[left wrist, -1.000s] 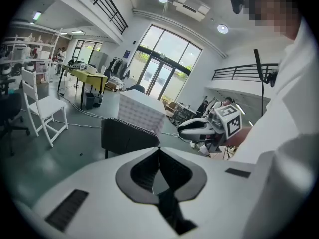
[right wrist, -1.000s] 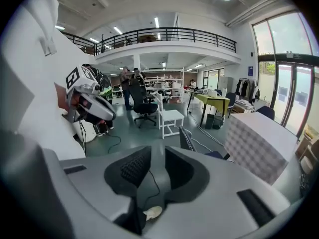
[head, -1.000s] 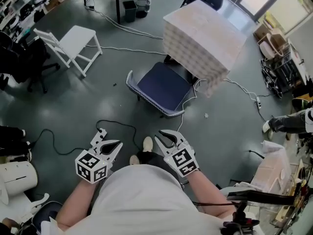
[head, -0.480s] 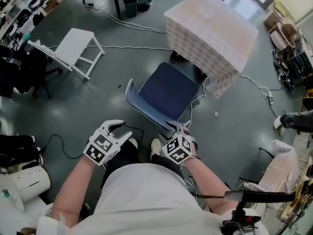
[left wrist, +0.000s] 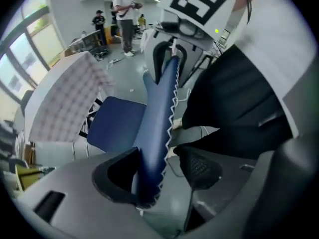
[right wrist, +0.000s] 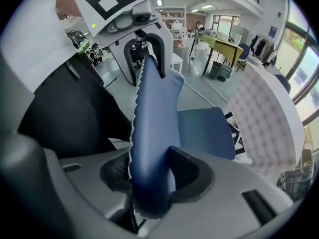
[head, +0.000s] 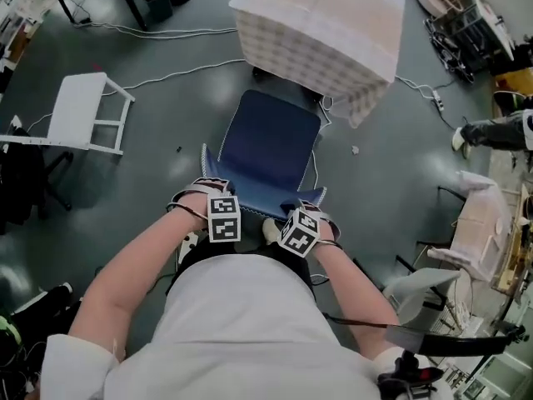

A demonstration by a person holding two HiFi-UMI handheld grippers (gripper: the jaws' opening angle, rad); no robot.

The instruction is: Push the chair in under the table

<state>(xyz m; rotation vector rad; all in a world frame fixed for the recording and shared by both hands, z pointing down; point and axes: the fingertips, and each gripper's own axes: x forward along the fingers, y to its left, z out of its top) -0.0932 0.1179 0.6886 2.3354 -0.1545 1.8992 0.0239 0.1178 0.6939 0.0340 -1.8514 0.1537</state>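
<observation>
The left gripper (head: 206, 188), jaws just opened wide, loosely straddles the backrest (head: 260, 192) of the chair (head: 271, 136). The right gripper (head: 312, 209), jaws just closing, clamps it. The head view hides both grippers' tips. The cloth-covered table (head: 316, 19) stands at twelve o'clock.

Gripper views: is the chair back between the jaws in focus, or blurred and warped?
Left gripper view: chair back soft near the jaws, bent by fisheye. Right gripper view: same softness close up, bright windows at right. Head view: sharp, pale glare on the floor.

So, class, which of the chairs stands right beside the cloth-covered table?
The blue chair, its seat reaching the table edge; the white chair stands far off to the left.
</observation>
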